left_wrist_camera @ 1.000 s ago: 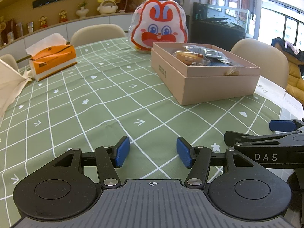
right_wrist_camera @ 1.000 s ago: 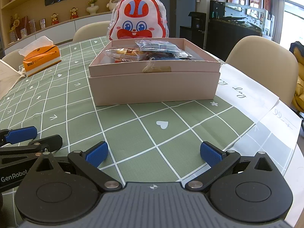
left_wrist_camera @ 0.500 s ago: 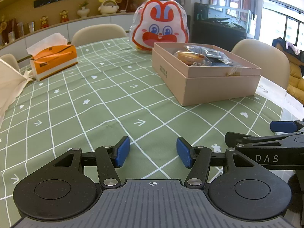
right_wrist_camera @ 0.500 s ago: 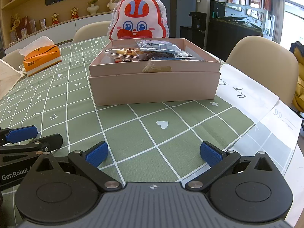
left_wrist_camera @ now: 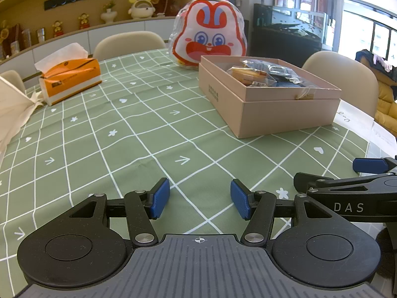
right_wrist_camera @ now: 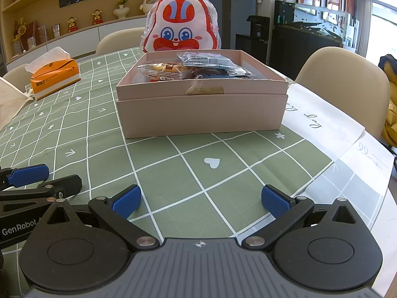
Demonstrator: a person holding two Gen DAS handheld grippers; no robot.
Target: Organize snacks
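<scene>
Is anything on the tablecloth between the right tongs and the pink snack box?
Nothing visible. Only bare green tablecloth lies between the open right tongs and the pink snack box. The left tongs sit off to the side.

The tabletop (right_wrist_camera: 173, 173) wears a green cloth with a white grid, hearts, stars and arrows. The box (right_wrist_camera: 202, 114) is pale pink. Behind the box, the rabbit bag (right_wrist_camera: 180, 26) is white, red and blue. The tissue pack (left_wrist_camera: 72, 78) is orange and white.
</scene>
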